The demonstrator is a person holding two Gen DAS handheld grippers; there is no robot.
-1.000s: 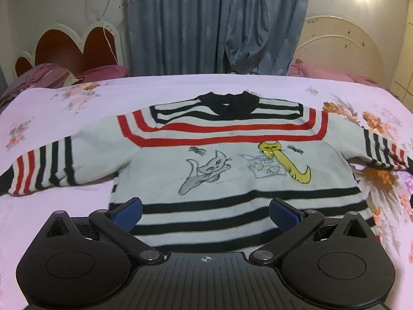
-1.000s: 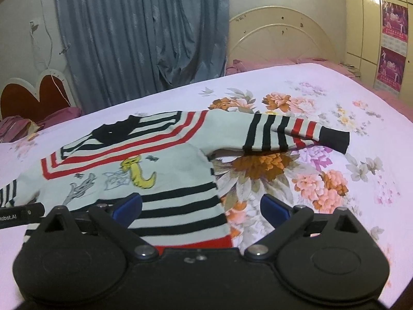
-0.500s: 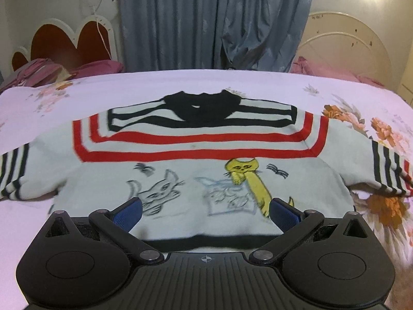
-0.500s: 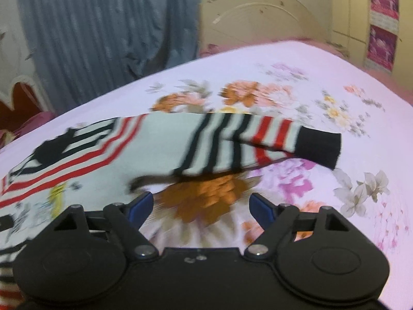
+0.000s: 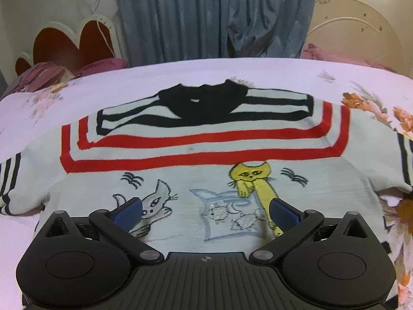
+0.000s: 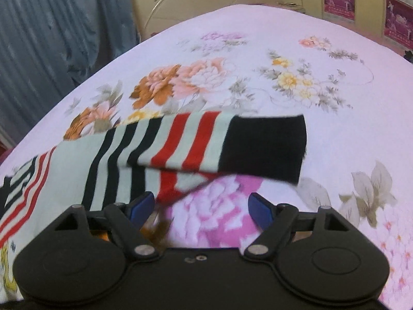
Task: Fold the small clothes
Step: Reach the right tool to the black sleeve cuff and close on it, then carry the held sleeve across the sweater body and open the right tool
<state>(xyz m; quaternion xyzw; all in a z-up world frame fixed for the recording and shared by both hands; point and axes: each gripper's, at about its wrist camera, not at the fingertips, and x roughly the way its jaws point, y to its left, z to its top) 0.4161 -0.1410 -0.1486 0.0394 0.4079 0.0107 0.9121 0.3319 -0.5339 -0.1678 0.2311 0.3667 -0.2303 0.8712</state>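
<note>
1. Sweater flat on bed, front up, collar toward frame top.
2. Sleeve just above right hand-held gripper, long axis running left to right, black cuff at right; nearest to that hand.
3. Right hand-held gripper open, empty; left hand-held gripper open over cat print.
4. Versus a second ago: sleeve much larger in frame, right jaws slightly narrower, hem gone from left view.

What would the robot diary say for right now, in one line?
step: reaching for sleeve | sweater: flat on bed | left tongs: open above cat picture | right tongs: open near sleeve, nothing held
</note>
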